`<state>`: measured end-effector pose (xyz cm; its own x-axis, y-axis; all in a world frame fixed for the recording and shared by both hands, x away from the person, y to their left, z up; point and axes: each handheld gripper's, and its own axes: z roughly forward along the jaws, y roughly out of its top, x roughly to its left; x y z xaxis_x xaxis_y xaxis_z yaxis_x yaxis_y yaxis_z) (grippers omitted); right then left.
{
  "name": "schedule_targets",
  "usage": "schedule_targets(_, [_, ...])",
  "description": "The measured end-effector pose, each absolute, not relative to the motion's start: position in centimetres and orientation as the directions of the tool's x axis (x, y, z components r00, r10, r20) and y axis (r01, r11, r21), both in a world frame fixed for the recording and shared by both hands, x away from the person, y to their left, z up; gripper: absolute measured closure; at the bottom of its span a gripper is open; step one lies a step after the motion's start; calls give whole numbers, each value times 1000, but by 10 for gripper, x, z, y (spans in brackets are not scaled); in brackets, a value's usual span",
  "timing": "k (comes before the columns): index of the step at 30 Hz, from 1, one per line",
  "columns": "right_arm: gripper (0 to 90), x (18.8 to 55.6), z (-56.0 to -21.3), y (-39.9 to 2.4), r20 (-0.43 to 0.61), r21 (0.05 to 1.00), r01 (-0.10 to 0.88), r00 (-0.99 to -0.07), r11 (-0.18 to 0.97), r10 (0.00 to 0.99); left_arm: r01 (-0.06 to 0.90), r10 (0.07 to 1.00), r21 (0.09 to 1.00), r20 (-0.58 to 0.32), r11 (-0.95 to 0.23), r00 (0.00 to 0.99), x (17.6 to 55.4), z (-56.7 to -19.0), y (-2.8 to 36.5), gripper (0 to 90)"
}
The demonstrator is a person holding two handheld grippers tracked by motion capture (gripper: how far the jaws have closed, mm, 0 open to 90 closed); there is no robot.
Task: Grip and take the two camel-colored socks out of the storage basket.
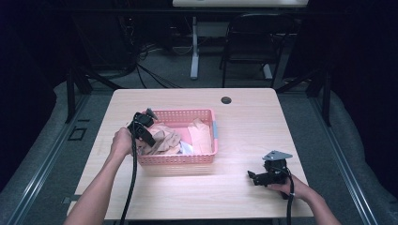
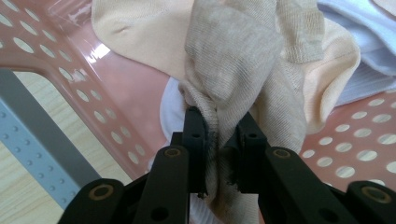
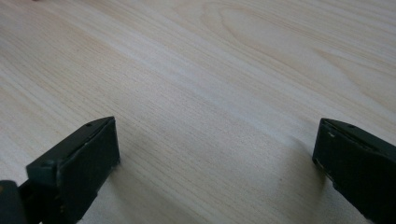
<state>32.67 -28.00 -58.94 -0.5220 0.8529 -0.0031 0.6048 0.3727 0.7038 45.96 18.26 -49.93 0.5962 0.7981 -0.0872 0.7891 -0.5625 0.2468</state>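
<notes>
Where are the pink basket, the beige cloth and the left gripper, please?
pink basket (image 1: 180,159), high view, near wall.
beige cloth (image 2: 233,60), left gripper view, bunched fabric above the jaws.
left gripper (image 2: 222,149), left gripper view, between its fingertips.

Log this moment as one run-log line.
left gripper: shut on beige sock | pink basket: holds socks | right gripper: open, over table

Light falls from overhead onto the surface (image 1: 244,117), pale and bright, while the room around it sinks into near-black, with the floor grey and murky. The high view is soft and grainy, edges smeared. The pink basket (image 1: 178,159) throws a faint shadow toward the near edge. In the left gripper view a white glare streak sits on the plastic and the near black parts blur. In the right gripper view the wood grain shows even and clear, with soft shadows beside the black tips.
</notes>
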Motion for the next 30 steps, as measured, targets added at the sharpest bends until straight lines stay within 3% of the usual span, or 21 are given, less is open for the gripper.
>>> schedule_targets(30, [0, 327, -589, -280, -2, 704, 605, -523, 373, 852, 702, 751, 356, -3, -616, 660, 454, -400, 176, 780])
